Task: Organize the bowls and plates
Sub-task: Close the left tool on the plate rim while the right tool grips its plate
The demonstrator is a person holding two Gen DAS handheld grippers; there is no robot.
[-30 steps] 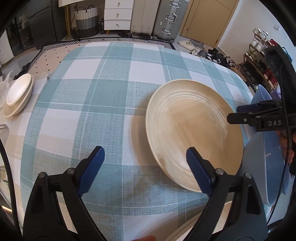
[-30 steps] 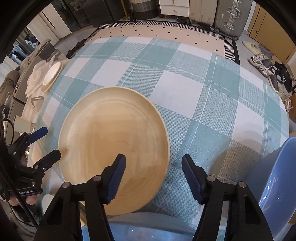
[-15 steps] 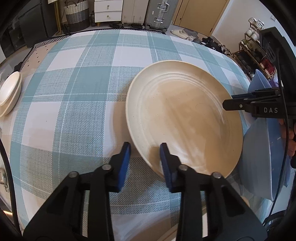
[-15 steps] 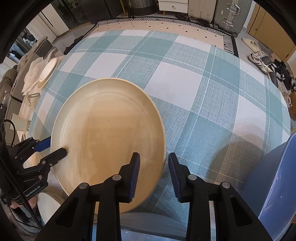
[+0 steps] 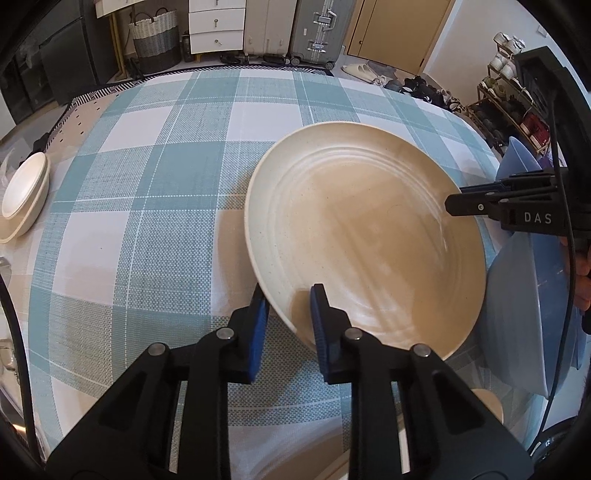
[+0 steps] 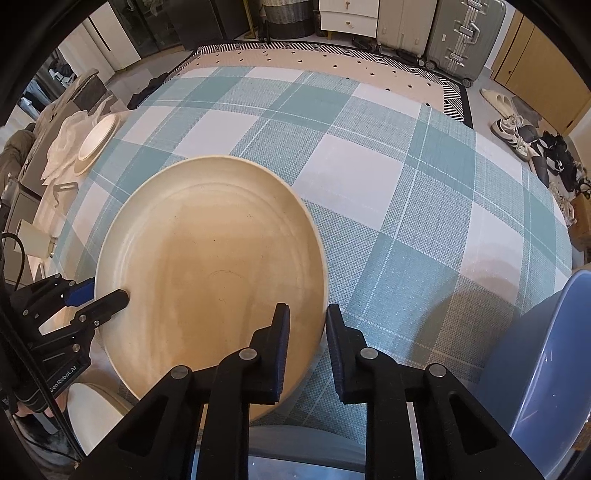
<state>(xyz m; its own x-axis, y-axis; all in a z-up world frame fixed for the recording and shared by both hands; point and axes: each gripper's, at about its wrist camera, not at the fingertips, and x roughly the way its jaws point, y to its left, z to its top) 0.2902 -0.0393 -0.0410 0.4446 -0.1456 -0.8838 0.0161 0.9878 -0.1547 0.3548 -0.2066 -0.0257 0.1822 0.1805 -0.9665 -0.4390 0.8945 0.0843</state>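
Observation:
A large cream plate [image 5: 365, 236] lies on the checked tablecloth, near the front edge; it also shows in the right wrist view [image 6: 210, 280]. My left gripper [image 5: 286, 306] is shut on the plate's near-left rim, one finger under and one over. My right gripper [image 6: 306, 325] is shut on the opposite rim; it shows at the right of the left wrist view [image 5: 465, 201]. The left gripper shows at the left of the right wrist view [image 6: 99, 295]. A stack of small cream bowls [image 5: 24, 195] sits at the table's far left edge, also in the right wrist view [image 6: 96, 142].
A blue chair [image 5: 524, 295] stands at the table's right side and shows in the right wrist view [image 6: 546, 369]. A white dish [image 6: 92, 413] sits low beside the left gripper. Suitcases [image 5: 314, 33], drawers and a basket stand beyond the table. A shoe rack [image 5: 517, 99] is at the right.
Both grippers went from wide open to closed on opposite rims of the large plate. The left gripper moved right and forward onto the rim.

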